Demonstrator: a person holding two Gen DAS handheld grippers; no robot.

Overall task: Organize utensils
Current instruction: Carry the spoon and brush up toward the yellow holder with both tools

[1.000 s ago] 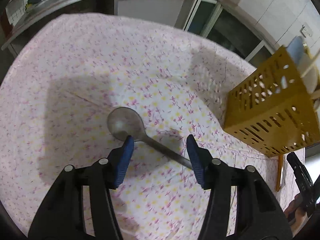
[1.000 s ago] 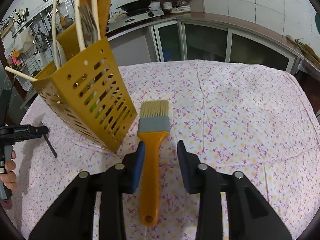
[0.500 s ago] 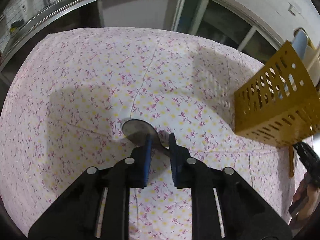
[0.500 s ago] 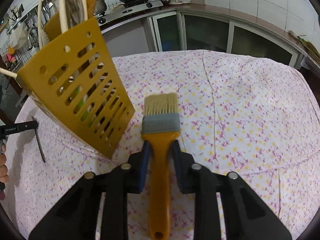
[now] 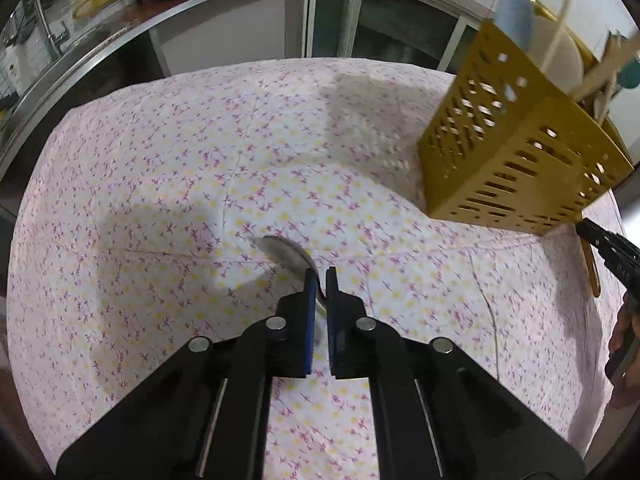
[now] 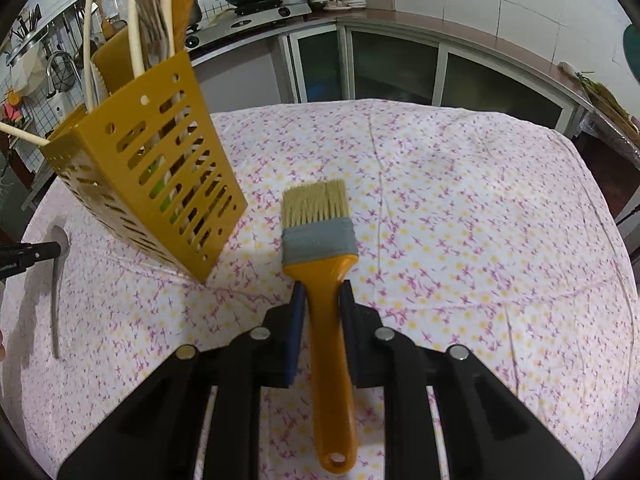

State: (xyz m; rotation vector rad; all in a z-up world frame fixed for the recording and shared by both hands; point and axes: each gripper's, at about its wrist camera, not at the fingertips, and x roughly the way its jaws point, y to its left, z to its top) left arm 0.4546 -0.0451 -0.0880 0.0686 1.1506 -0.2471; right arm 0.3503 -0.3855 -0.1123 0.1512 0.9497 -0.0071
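The left claw (image 5: 319, 276) grips the grey metal spoon (image 5: 286, 250); the right claw (image 6: 323, 294) is closing on the orange-handled flat brush (image 6: 325, 276). Wide free flowered bench cloth (image 6: 480, 240) lies right of the perforated yellow plastic holder (image 6: 160, 200).

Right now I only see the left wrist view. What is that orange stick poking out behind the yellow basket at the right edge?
Observer: It is the handle of a brush with a grey band and pale bristles. The right gripper's jaws are closing on that handle.
Operator: What stands in the basket?
Observer: Among other things, what looks like a metal fork, tines up, rises out of the basket.
Operator: Is my spoon's handle free?
Observer: Yes. The whole handle of the spoon shows, and nothing lies on it.
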